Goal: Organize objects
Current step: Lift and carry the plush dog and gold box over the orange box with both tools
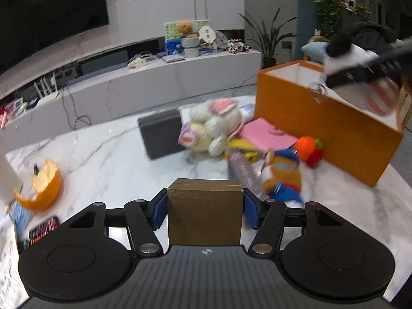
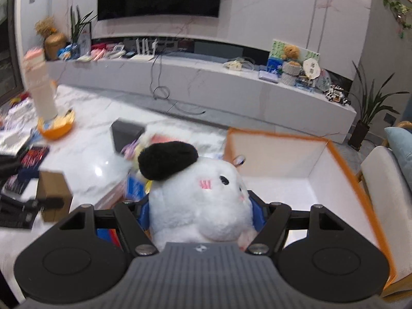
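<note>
My left gripper (image 1: pixel 204 203) is shut on a brown cardboard box (image 1: pixel 204 213) and holds it above the white marble table (image 1: pixel 103 149). My right gripper (image 2: pixel 200 211) is shut on a white plush toy with a black ear (image 2: pixel 198 195), held over the near left edge of the open orange storage box (image 2: pixel 280 177). That orange box (image 1: pixel 322 126) stands at the right in the left wrist view, with the right gripper and the plush (image 1: pixel 342 59) above it. The brown box (image 2: pixel 52 193) shows at the left in the right wrist view.
Beside the orange box lies a pile: a cream knitted plush (image 1: pixel 213 128), a pink book (image 1: pixel 267 134), an orange and blue doll (image 1: pixel 283 177), a carrot toy (image 1: pixel 309 152). A dark grey box (image 1: pixel 162 136) stands behind. An orange peel bowl (image 1: pixel 41 188) sits at the left.
</note>
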`<state>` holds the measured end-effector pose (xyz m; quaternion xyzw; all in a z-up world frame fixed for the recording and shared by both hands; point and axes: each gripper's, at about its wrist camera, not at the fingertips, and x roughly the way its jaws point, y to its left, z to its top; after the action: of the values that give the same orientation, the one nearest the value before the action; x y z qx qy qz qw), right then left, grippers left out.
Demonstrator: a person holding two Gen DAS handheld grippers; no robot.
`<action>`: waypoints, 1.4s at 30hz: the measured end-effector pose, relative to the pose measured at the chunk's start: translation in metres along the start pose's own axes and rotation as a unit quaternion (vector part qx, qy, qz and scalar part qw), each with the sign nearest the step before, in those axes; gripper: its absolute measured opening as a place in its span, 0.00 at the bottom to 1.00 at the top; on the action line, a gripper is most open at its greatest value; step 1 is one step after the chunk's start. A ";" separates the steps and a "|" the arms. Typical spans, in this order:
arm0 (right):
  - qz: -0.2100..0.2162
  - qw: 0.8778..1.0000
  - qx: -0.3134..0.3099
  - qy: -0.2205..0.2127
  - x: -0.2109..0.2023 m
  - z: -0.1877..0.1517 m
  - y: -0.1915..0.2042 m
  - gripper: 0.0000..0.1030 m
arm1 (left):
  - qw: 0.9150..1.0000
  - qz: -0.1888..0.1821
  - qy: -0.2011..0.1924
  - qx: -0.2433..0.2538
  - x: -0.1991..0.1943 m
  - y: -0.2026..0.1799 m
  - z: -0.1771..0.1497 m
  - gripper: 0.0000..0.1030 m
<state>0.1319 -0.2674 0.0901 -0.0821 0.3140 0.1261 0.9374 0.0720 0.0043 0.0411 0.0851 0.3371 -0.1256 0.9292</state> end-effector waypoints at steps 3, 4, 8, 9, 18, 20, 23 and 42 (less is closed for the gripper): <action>0.004 1.000 0.025 -0.007 0.001 0.019 -0.022 0.70 | 1.000 -0.005 -0.007 0.015 -0.005 -0.009 0.018 0.67; 0.005 0.999 0.040 -0.012 0.000 0.023 -0.031 0.70 | 1.000 -0.008 -0.011 0.019 -0.007 -0.012 0.025 0.67; 0.010 0.995 0.097 -0.022 -0.006 0.023 -0.064 0.70 | 0.999 -0.025 -0.028 0.032 -0.010 -0.024 0.050 0.67; 0.013 0.994 0.107 -0.021 -0.008 0.021 -0.071 0.70 | 0.998 -0.030 -0.032 0.036 -0.010 -0.028 0.057 0.67; -0.009 0.981 0.194 -0.008 -0.015 0.003 -0.132 0.70 | 0.991 -0.104 -0.064 0.063 0.013 -0.100 0.123 0.67; -0.017 0.978 0.209 -0.001 -0.015 -0.002 -0.145 0.70 | 0.988 -0.123 -0.068 0.069 0.023 -0.122 0.132 0.67; -0.032 0.974 0.223 0.005 -0.016 -0.008 -0.158 0.70 | 0.983 -0.151 -0.070 0.073 0.040 -0.151 0.140 0.67; -0.035 0.967 0.204 0.145 0.045 -0.040 -0.178 0.70 | 0.972 -0.178 0.044 0.149 0.117 -0.219 0.105 0.67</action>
<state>0.1949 -0.4386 0.0448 0.0826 0.4628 0.0128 0.8825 0.1587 -0.2507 0.0292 0.1669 0.3648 -0.3338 0.8530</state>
